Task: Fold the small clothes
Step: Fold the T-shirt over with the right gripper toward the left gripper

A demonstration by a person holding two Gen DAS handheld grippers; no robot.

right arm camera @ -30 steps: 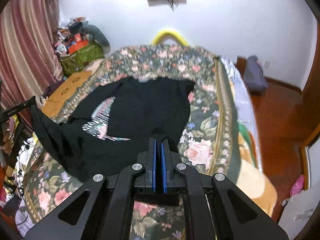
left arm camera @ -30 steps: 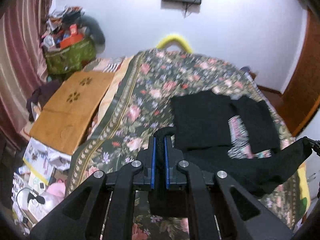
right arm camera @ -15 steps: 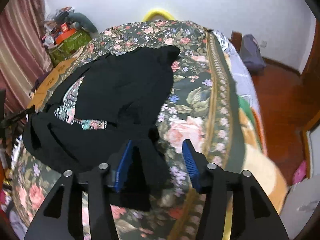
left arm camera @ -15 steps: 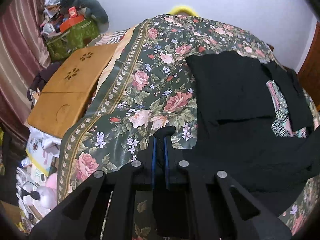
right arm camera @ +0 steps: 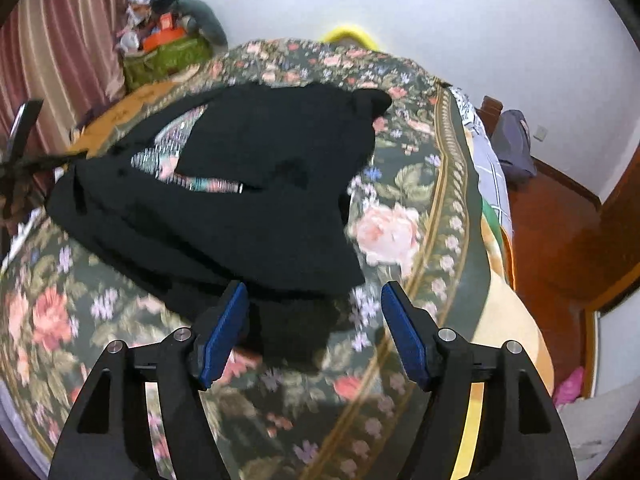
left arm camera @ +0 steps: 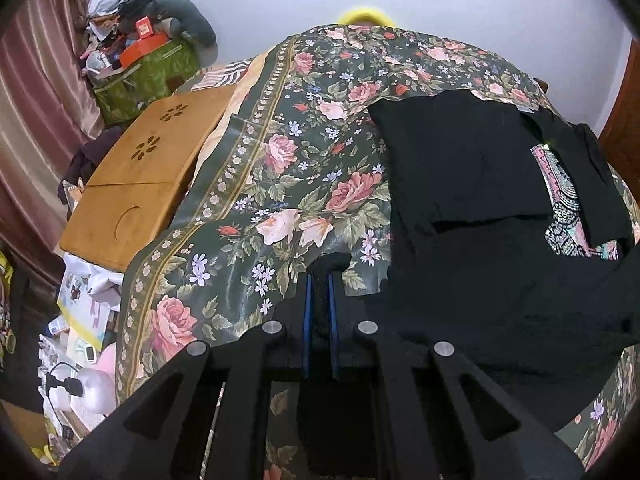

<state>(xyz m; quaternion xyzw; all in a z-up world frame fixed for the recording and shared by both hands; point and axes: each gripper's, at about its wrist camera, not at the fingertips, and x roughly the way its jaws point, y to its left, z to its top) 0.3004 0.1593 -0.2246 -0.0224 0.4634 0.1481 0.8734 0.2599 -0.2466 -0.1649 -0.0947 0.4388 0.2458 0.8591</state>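
Currently, left gripper (left arm camera: 319,280) pinches a corner of the black shirt (right arm camera: 256,184) lying part-folded on the floral bed cover (left arm camera: 248,200), right gripper (right arm camera: 314,312) fingers spread and empty; release the corner flat, edges aligned.

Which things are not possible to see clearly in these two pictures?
- Left wrist view: the black printed shirt is cut off at the right edge.
- Right wrist view: motion blur smears the shirt's print and the floral bedspread.
- Left wrist view: floor clutter beside the bed is too small to identify.
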